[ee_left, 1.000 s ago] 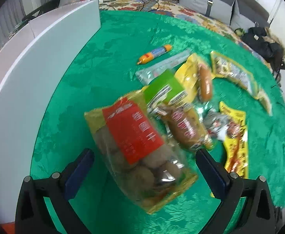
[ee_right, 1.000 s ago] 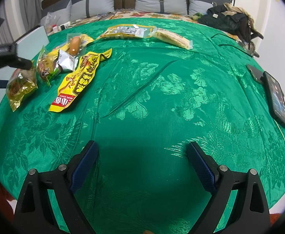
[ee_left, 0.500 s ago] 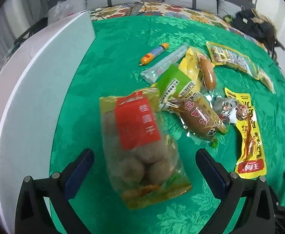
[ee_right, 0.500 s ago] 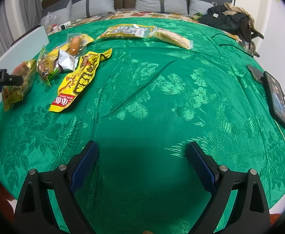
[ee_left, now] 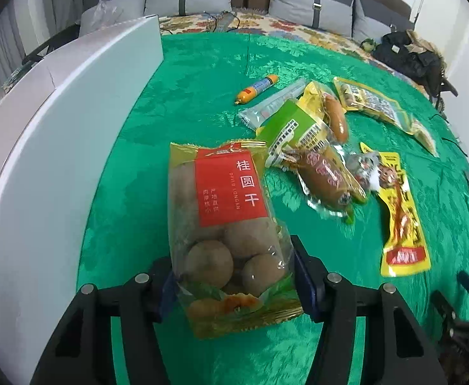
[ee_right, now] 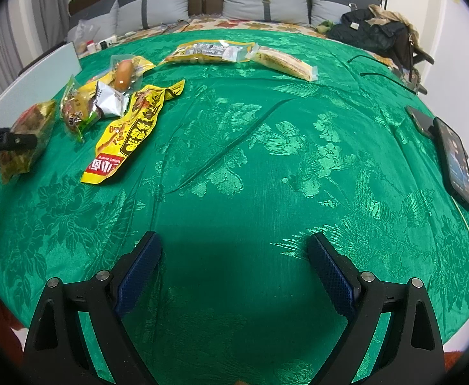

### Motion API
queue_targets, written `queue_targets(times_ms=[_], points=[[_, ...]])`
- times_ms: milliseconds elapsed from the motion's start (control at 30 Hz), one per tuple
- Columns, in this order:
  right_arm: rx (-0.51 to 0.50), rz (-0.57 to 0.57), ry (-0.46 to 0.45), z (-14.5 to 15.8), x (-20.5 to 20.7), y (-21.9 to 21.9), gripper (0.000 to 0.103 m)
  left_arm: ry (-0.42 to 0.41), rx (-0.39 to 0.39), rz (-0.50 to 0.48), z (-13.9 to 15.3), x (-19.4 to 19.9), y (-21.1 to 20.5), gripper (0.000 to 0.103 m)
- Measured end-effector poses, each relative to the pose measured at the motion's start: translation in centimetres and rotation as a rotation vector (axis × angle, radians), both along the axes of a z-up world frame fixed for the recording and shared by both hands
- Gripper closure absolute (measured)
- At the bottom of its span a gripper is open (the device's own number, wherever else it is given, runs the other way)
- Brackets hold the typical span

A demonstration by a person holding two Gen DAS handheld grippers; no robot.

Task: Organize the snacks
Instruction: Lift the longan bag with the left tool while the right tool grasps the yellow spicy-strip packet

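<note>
a glossy green brocade cloth [ee_left: 183, 122], woven with flowers and birds, covers the table, with grey cushions behind. in the left wrist view, the left gripper [ee_left: 233, 276] is closing on a crinkly clear bag of dried longan [ee_left: 226, 224] with a red label and gold edges; its blue pads sit against the bag's lower sides, round brown fruit bulging between them. to the claw's left a smooth white board [ee_left: 51, 147] curves along the table edge. ahead and right of the claw lie a heap of overlapping packets: a green-labelled pack [ee_left: 294, 128], a sausage in clear wrap [ee_left: 326, 176], a long yellow pouch [ee_left: 401, 215], and farther off a small orange sausage stick [ee_left: 257, 89].

in the right wrist view, the right gripper [ee_right: 234, 269] hovers over bare cloth, its textured blue pads wide apart with nothing between them. far ahead to its left sit the same yellow pouch [ee_right: 132, 131] and the longan bag [ee_right: 29, 138] pinched in the other claw; a flat dark phone [ee_right: 456, 160] lies far right.
</note>
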State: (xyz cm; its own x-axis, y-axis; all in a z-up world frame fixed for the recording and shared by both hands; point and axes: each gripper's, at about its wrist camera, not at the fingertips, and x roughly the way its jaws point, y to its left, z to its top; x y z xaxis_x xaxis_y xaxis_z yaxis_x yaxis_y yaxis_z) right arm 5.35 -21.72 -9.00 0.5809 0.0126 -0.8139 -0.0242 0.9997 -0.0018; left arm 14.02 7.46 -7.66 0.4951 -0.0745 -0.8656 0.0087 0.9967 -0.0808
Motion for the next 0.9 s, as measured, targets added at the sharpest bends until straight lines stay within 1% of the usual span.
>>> queue_targets(times_ms=[100,167,267,333,400,467,533,600,633,700,733,800,833,867,900], points=[[0.006,0.003,0.005,0.1,0.0,0.0,0.008,-0.018,-0.027,-0.003,0.4,-1.9,1.0,0.044],[0.036,-0.006,0.010,0.3,0.1,-0.3,0.010,-0.032,-0.054,0.001,0.8,-3.1,1.7,0.044],[0.134,-0.057,-0.017,1.2,0.1,-1.7,0.010,-0.055,-0.088,0.001,1.3,-4.8,2.6,0.044],[0.195,-0.092,-0.029,2.1,0.5,-2.3,0.010,-0.076,-0.088,-0.011,1.5,-5.8,2.8,0.044],[0.256,-0.082,0.000,2.7,1.8,-1.7,0.010,-0.104,-0.077,-0.034,1.7,-6.7,2.8,0.044],[0.266,-0.039,0.032,3.5,3.8,0.1,0.011,-0.118,-0.078,-0.043,1.8,-7.2,2.9,0.044],[0.260,0.012,0.054,4.2,6.0,2.9,0.011,-0.118,-0.093,-0.042,1.9,-7.3,3.3,0.044],[0.219,0.061,0.080,4.4,8.7,6.2,0.012,-0.119,-0.117,-0.035,2.2,-7.5,3.9,0.044],[0.182,0.084,0.105,4.1,10.1,7.7,0.012,-0.125,-0.127,-0.032,2.4,-7.9,4.4,0.044],[0.099,0.105,0.200,2.6,12.7,10.0,0.012,-0.134,-0.137,-0.032,2.8,-8.3,5.0,0.044],[0.072,0.115,0.238,1.8,13.4,10.8,0.012,-0.140,-0.140,-0.035,3.0,-8.6,5.2,0.044],[0.025,0.129,0.277,0.9,13.6,11.5,0.015,-0.151,-0.141,-0.043,3.3,-9.0,5.6,0.044],[0.002,0.128,0.280,0.8,13.5,11.5,0.033,-0.153,-0.143,-0.045,3.3,-9.2,5.6,0.044],[-0.028,0.129,0.260,1.0,13.3,11.5,0.039,-0.153,-0.147,-0.048,3.3,-9.2,5.7,0.044],[-0.009,0.126,0.271,0.9,13.2,11.1,0.039,-0.152,-0.152,-0.050,3.3,-9.2,5.6,0.044]])
